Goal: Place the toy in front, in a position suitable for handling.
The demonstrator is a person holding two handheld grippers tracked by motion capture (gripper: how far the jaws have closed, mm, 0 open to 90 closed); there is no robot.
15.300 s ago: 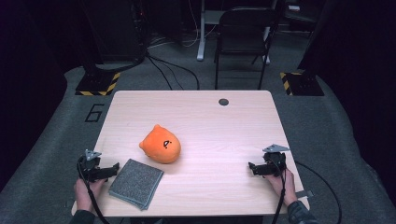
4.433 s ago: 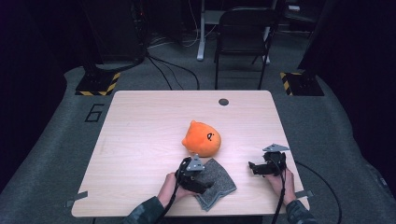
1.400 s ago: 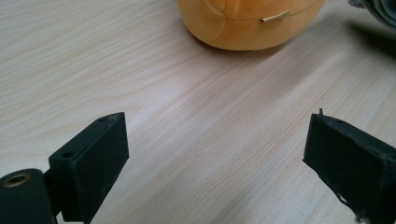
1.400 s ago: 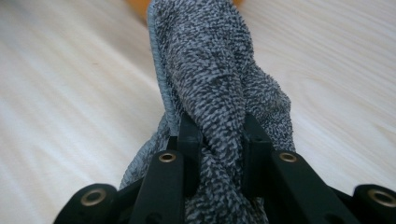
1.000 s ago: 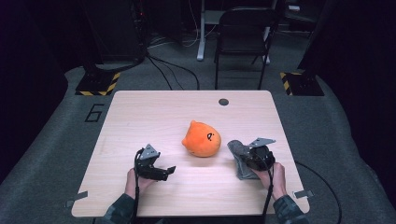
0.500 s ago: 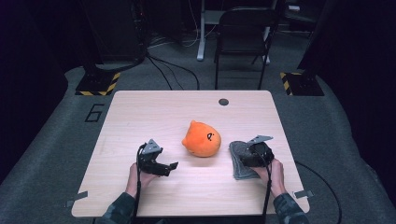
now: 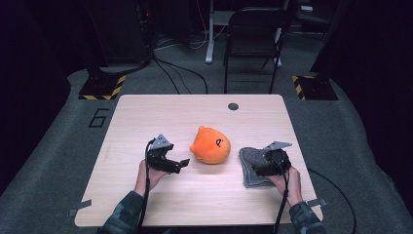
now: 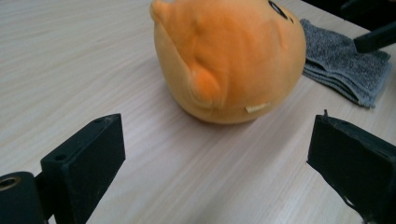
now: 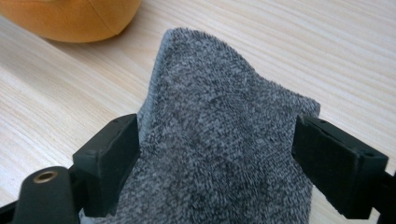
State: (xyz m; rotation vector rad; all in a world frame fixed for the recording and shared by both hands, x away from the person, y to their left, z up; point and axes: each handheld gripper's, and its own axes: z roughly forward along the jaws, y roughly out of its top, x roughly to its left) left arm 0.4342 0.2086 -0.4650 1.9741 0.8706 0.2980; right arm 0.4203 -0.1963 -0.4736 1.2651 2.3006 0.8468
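My left gripper [image 7: 181, 164] hovers over the pale wooden table [image 7: 146, 117] with its jaws spread wide and empty, the round orange plush toy [image 7: 210, 145] near it at about two o'clock. My right gripper [image 9: 217, 163] sits over the folded grey knitted cloth [image 7: 249, 163], jaws parted either side of it without pinching; the cloth lies just beside the toy at four o'clock.

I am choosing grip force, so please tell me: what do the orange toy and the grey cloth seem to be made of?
The orange toy looks like soft plush: smooth, matte short pile, stitched seam and a small sewn tag. The grey cloth looks like folded terry or knit: a looped, speckled, matte surface, with stacked layers at its edge in the left gripper view.
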